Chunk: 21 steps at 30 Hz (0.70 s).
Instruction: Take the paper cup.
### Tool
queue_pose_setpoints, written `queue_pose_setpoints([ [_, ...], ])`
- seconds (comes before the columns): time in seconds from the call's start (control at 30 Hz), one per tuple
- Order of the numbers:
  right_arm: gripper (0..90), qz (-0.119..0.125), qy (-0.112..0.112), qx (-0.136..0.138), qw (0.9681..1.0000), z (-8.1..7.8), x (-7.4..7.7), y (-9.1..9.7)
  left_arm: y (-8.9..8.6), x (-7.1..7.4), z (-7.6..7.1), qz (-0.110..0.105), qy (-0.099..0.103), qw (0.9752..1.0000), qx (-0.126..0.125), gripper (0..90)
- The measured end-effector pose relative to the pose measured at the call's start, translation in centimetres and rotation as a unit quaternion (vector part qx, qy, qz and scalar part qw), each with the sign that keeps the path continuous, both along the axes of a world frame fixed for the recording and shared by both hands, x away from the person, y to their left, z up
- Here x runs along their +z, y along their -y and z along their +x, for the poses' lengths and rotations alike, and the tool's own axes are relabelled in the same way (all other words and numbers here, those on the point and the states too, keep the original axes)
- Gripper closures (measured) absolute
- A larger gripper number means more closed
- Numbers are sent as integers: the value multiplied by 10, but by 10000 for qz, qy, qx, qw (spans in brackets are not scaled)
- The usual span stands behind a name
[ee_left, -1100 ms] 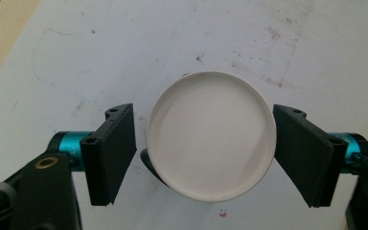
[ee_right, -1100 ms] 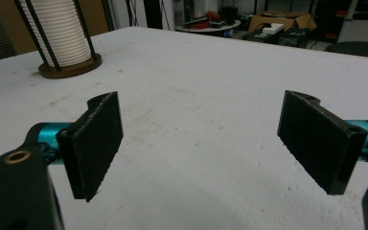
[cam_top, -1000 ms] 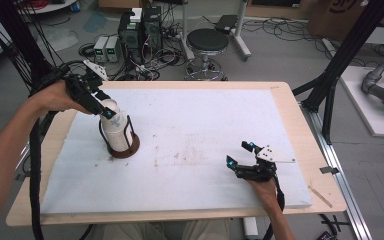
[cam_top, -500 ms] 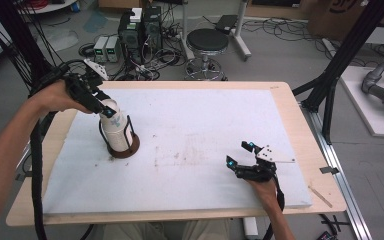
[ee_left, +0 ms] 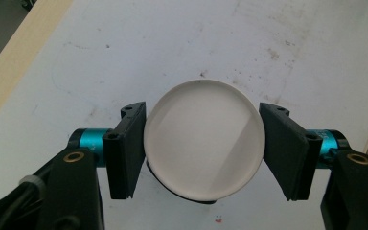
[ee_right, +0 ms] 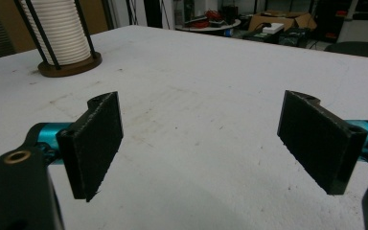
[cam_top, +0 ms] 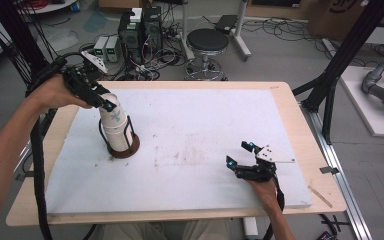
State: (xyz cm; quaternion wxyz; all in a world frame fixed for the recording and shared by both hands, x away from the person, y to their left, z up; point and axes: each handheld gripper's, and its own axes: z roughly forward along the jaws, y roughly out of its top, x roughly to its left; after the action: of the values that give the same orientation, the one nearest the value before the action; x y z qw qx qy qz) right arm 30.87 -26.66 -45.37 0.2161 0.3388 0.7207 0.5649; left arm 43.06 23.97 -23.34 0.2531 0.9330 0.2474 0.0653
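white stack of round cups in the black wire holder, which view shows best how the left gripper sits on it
The left gripper view: the white stack's round top sits between both jaws. The high view shows its side; the right gripper view, its ribbed lower part.

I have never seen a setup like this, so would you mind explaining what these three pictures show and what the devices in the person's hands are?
There is no robot here: a person holds a hand-operated two-jaw gripper in each hand. The high view looks down on a wooden table covered by a white mat. The other two pictures come from small cameras riding on each gripper, looking along its black jaws.

On the mat stands a stack of white cups inside a black wire holder on a round brown base. The left gripper is at the top of that stack; in its own view the jaws sit on either side of the top cup's round end, closing around it, though I cannot tell whether they grip it firmly.

The right gripper rests near the mat's front right, jaws wide open and holding nothing.
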Motion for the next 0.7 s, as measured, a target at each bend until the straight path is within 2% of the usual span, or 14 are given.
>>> queue_pose_setpoints([
  [0.5,160,-10,2,-11,10000,0,0,-1,-5,18,-6,-225,160,9995,169,367],
  [0.7,160,-15,5,-12,10000,0,0,0,-7,20,-8,-291,161,9992,223,370],
])
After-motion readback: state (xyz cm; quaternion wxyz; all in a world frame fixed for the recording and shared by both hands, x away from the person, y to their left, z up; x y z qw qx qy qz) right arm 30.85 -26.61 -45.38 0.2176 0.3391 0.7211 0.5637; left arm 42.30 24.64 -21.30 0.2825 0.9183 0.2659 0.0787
